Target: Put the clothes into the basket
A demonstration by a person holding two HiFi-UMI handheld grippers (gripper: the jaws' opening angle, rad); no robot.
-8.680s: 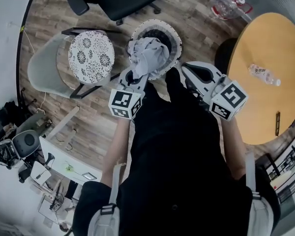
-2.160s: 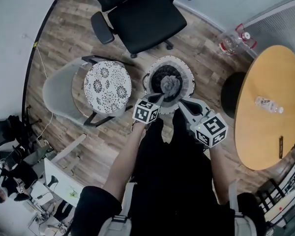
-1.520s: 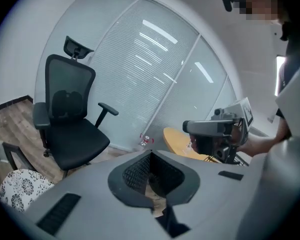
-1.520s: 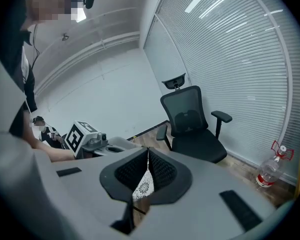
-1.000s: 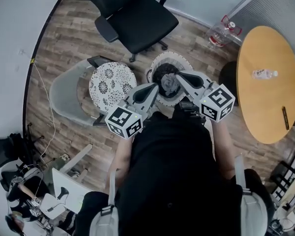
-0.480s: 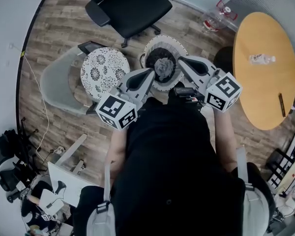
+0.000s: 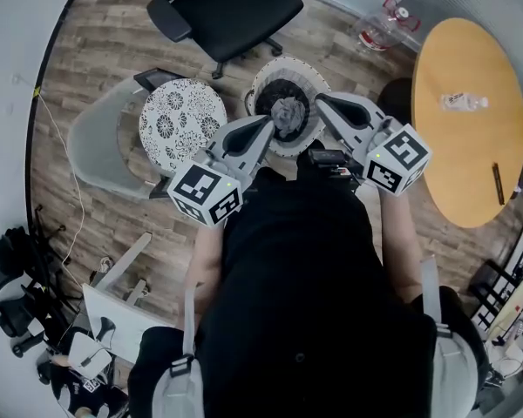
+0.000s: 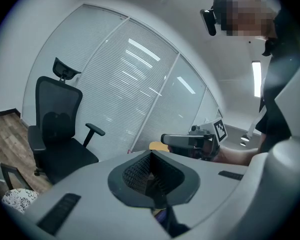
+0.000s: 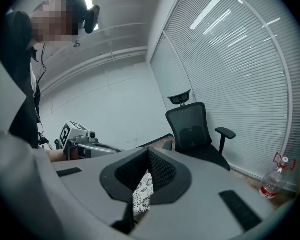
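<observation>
Left gripper [image 7: 268,122] first: it's clenched, jaws pressed flat together with nothing caught between them, and its own view confirms the pads meeting at the tip. Its nose sits just left of centre in the head view, overlapping the lower left edge of the basket [image 7: 263,74].

Over to the right gripper [image 7: 320,101]: its jaws are also closed tip to tip and empty, though a sliver of gap nearer the camera lets a patterned seat [image 7: 181,124] peek through. This one lies across the basket's right edge, so the two noses flank the opening from either side, angled in toward each other.

And the clothes? The grey garment [image 7: 288,111] is down in the basket, a crumpled lump in the dark middle of that white-rimmed round tub, just above the centre of the frame. Neither gripper touches it.

The patterned seat stands just left of the basket, on a pale chair frame. A black office chair [image 7: 231,7] fills the top centre of the frame. A round wooden table [image 7: 471,164] takes the right side, with a small bottle [image 7: 460,103] lying on it, and a clear water jug [image 7: 382,16] stands on the floor at upper right. The person's dark-clad torso [image 7: 305,303] fills the lower half of the head view.
</observation>
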